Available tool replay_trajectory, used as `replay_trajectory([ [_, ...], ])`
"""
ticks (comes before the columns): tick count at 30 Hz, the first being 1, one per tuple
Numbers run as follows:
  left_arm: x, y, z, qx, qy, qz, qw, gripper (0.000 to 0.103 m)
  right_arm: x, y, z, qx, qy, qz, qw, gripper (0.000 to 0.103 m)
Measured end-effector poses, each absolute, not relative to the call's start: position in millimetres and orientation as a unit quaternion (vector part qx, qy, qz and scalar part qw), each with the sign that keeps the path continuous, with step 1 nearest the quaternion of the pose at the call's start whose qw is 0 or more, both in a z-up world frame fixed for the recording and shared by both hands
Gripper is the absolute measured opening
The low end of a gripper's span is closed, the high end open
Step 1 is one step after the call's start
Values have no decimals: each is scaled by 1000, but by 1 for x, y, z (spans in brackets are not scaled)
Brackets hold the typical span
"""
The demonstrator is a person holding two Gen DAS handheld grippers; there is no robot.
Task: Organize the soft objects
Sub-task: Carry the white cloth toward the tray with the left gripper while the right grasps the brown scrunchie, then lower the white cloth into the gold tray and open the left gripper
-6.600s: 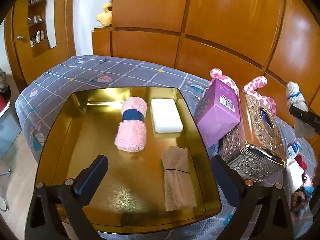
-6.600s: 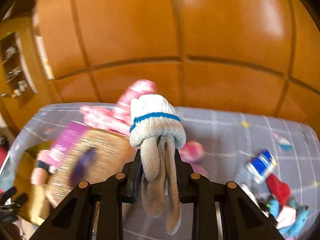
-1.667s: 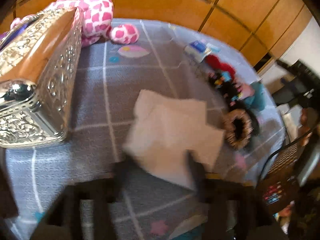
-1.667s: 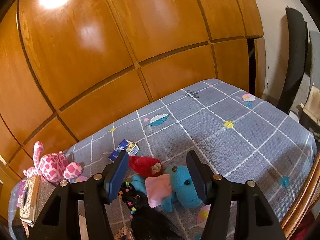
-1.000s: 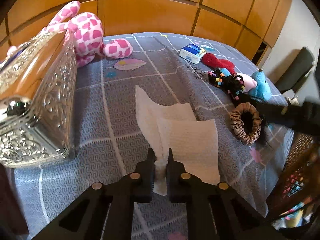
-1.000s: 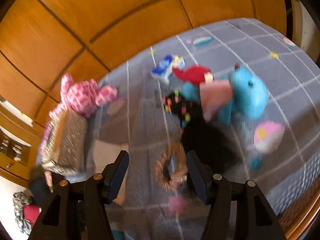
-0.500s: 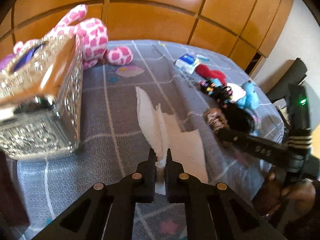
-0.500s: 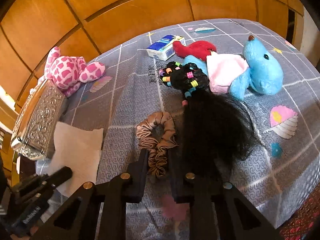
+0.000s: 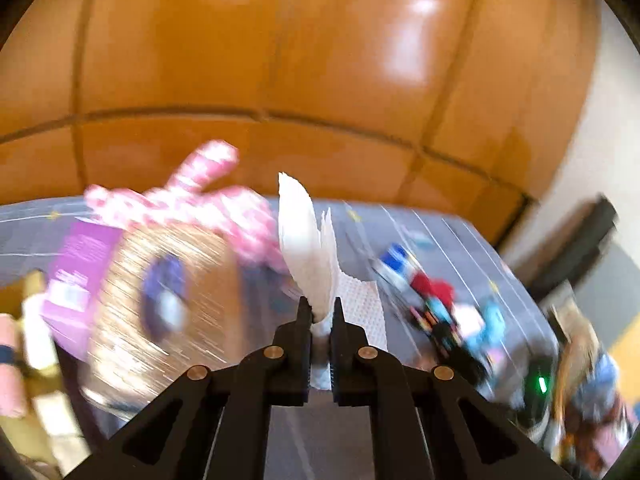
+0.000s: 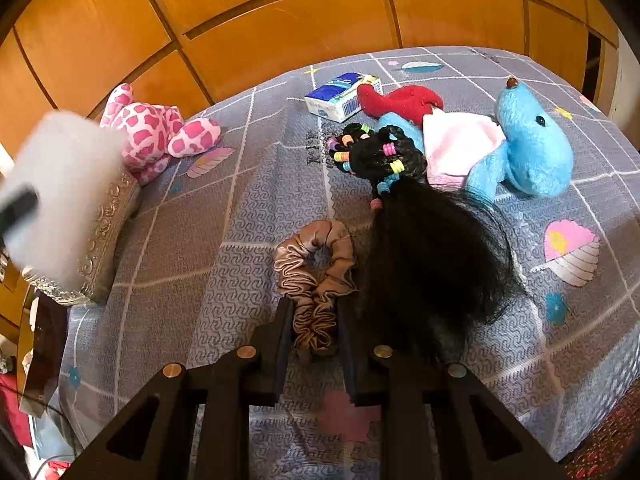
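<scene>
My left gripper (image 9: 320, 306) is shut on a white paper towel (image 9: 310, 250) and holds it up in the air; the towel also shows as a white blur in the right wrist view (image 10: 60, 196). My right gripper (image 10: 314, 312) is closed around the near end of a tan satin scrunchie (image 10: 316, 272) that lies on the grey bedspread (image 10: 192, 264). A black hairpiece with coloured bands (image 10: 416, 220) lies just right of the scrunchie.
A blue plush toy (image 10: 524, 148), a red soft toy (image 10: 400, 100), a tissue pack (image 10: 340, 94) and a pink spotted plush (image 10: 148, 132) lie on the bed. An ornate silver box (image 10: 104, 240) and a purple box (image 9: 80, 264) stand at the left. Wood panels rise behind.
My left gripper has lifted the towel off the bed and swung left toward the silver box. My right gripper stays shut on the scrunchie's end.
</scene>
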State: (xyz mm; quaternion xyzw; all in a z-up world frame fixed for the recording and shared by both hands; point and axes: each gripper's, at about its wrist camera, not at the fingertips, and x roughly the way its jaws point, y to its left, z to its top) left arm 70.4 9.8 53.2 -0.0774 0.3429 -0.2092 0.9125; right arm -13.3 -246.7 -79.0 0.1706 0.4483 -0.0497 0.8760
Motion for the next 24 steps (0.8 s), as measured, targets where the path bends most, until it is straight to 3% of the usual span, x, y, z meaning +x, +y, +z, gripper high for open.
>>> replay_trajectory([
  [7, 98, 111, 64, -152, 325, -82, 930, 7, -12, -242, -78, 151, 454, -57, 876, 21],
  [13, 65, 184, 56, -177, 311, -2, 934, 7, -10, -237, -78, 129, 457, -65, 877, 21],
  [24, 2, 313, -16, -210, 356, 203, 888, 8, -2, -222, -75, 104, 458, -67, 880, 15],
])
